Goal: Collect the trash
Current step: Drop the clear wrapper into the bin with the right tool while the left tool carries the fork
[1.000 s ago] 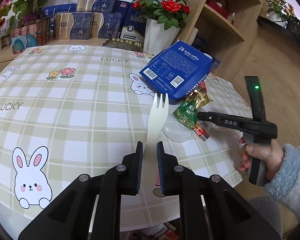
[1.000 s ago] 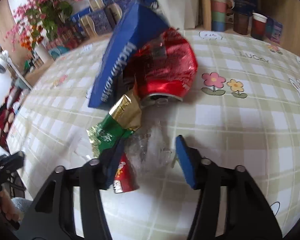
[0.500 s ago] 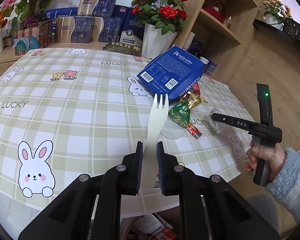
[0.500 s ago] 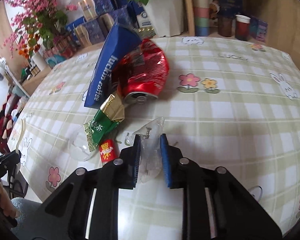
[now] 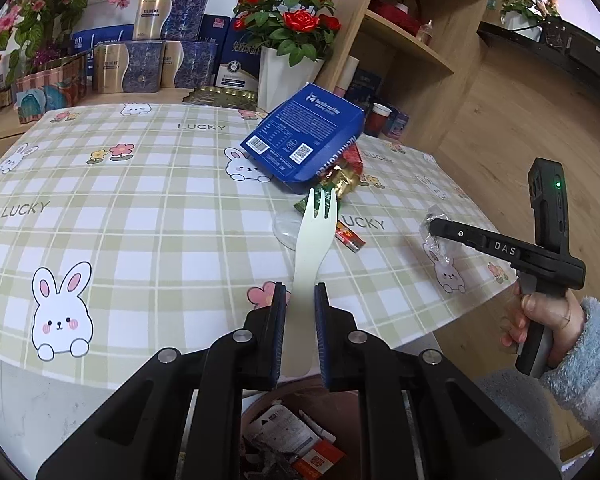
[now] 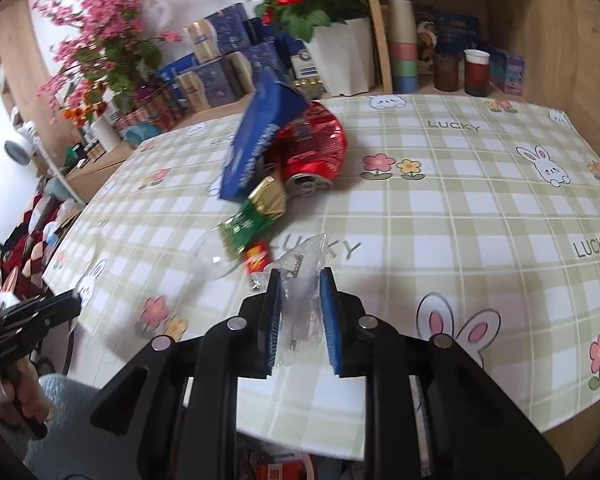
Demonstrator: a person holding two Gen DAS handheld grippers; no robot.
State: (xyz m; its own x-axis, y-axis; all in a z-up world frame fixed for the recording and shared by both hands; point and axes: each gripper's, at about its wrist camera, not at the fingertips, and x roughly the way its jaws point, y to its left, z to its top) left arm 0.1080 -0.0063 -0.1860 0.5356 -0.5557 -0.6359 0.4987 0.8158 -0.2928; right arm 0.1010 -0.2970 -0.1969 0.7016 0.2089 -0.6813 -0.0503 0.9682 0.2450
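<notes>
My left gripper [image 5: 300, 292] is shut on a white plastic fork [image 5: 316, 232], tines pointing away, held above the table's near edge. Pinched in my shut right gripper [image 6: 300, 276] is a crumpled clear plastic wrapper [image 6: 300, 304], lifted off the checked tablecloth [image 6: 460, 208]; the left wrist view shows that wrapper [image 5: 436, 240] at the gripper's tip. On the table lie a blue coffee box [image 6: 260, 144], a crushed red can [image 6: 316, 148], a green-and-gold wrapper [image 6: 252, 216], a small red sachet [image 6: 256, 258] and a clear plastic lid [image 6: 212, 256].
A bin [image 5: 340, 404] holding paper scraps stands on the floor under the table's near edge, below my left gripper. A white vase of red roses [image 5: 288, 76], gift boxes [image 5: 148, 64] and cups [image 6: 476, 72] line the table's far side. Wooden shelves stand at the right.
My right gripper closed on the clear wrapper and pulled it up and back toward the table edge. My left gripper drew back with the fork, bringing the bin into view.
</notes>
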